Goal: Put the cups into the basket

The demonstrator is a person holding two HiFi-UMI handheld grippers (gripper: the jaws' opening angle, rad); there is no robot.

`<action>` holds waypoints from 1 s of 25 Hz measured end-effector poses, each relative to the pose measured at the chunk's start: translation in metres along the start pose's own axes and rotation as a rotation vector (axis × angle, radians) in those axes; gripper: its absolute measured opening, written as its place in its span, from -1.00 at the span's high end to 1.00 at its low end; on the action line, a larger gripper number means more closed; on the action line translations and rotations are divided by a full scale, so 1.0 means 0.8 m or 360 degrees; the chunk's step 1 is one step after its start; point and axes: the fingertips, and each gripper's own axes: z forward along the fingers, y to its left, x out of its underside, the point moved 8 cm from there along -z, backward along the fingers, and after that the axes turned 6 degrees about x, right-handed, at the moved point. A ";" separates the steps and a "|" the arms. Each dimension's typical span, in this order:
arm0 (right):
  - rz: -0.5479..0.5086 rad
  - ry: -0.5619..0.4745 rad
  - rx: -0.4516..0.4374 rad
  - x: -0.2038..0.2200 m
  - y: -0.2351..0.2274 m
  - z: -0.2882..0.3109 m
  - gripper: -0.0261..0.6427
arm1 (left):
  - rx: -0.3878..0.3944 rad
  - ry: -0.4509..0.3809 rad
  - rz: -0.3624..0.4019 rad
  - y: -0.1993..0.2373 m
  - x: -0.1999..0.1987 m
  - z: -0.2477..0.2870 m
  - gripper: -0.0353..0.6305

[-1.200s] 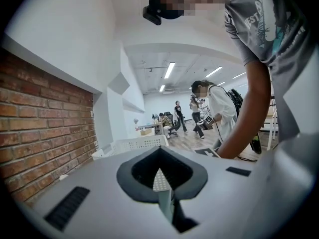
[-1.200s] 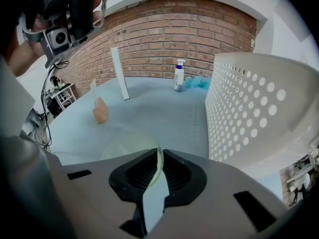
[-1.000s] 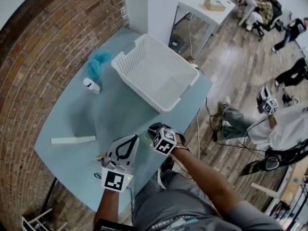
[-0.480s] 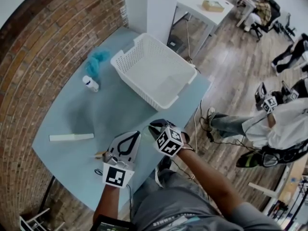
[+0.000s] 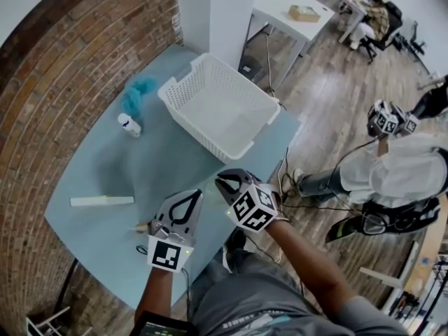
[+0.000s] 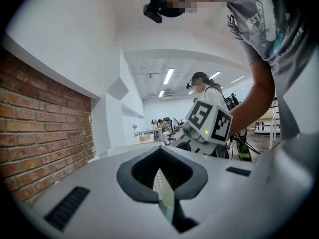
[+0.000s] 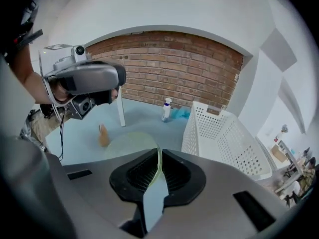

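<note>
A translucent, pale green cup hangs in front of my right gripper, whose jaws are shut on its rim. In the head view this gripper is held over the table's near edge, short of the white perforated basket. The basket's inside looks empty. My left gripper is just left of the right one, over the table, with its jaws together and nothing between them. In the left gripper view its jaws point toward the right gripper's marker cube.
On the light blue table lie a small white bottle, a teal cloth, a white bar and a small brown item. A white pillar stands behind the basket. Another person with grippers is at the right.
My right gripper has shifted a little to the right and toward me with the cup still in it. The left gripper has barely moved.
</note>
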 end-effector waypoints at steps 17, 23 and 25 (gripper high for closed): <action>-0.0044 -0.0235 0.0152 -0.085 -0.052 -0.063 0.81 | -0.0007 -0.0016 -0.0023 -0.002 -0.007 -0.006 0.89; -0.0056 -0.0260 0.0190 -0.101 -0.072 -0.068 0.81 | -0.0015 -0.0054 -0.0076 -0.005 -0.010 -0.003 0.89; -0.0062 -0.0268 0.0212 -0.107 -0.080 -0.066 0.81 | -0.0006 -0.0059 -0.0066 -0.002 -0.009 -0.003 0.89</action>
